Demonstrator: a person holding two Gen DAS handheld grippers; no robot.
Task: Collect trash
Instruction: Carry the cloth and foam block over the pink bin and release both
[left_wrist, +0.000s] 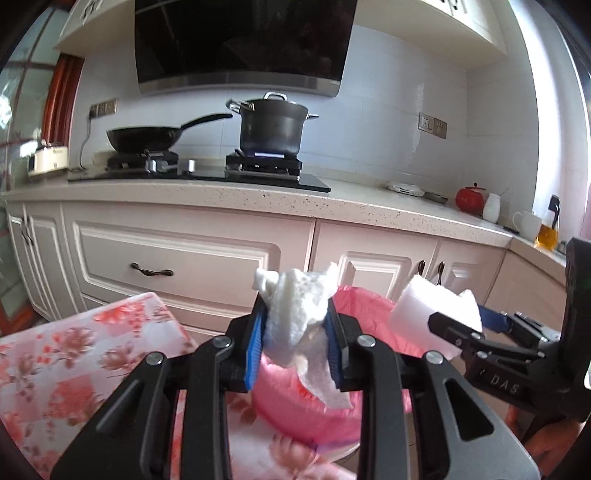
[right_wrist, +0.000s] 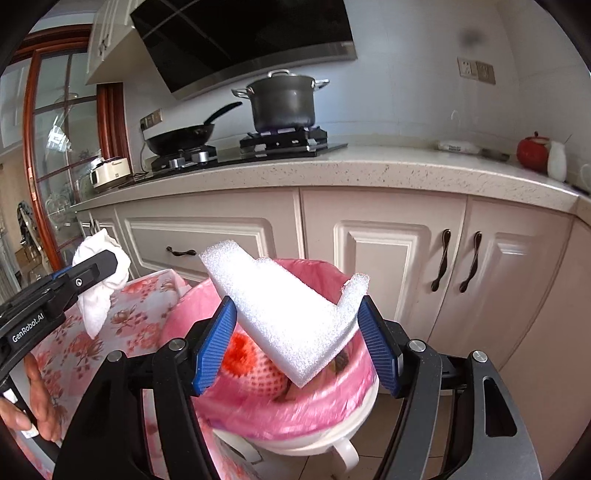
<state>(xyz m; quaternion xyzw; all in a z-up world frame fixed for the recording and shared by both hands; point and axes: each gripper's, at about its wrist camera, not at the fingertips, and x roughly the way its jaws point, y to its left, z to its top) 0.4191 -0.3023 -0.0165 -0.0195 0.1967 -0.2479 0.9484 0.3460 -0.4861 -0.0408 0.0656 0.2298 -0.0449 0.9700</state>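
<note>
My left gripper (left_wrist: 295, 328) is shut on a crumpled white paper towel (left_wrist: 299, 314) and holds it above the near rim of the trash bin with a pink bag (left_wrist: 354, 306). It also shows at the left of the right wrist view (right_wrist: 99, 273) with the paper towel (right_wrist: 98, 291). My right gripper (right_wrist: 299, 328) is shut on an L-shaped piece of white foam (right_wrist: 291, 314), held over the open trash bin (right_wrist: 280, 410). Red and white rubbish lies inside the bin. The foam (left_wrist: 436, 314) also shows at the right of the left wrist view.
A table with a red floral cloth (left_wrist: 74, 362) stands left of the bin. Behind is a kitchen counter (left_wrist: 332, 203) with cream cabinets, a stove with a wok (left_wrist: 147, 138) and a pot (left_wrist: 273, 127), a red jar (left_wrist: 470, 197) and cups at the right.
</note>
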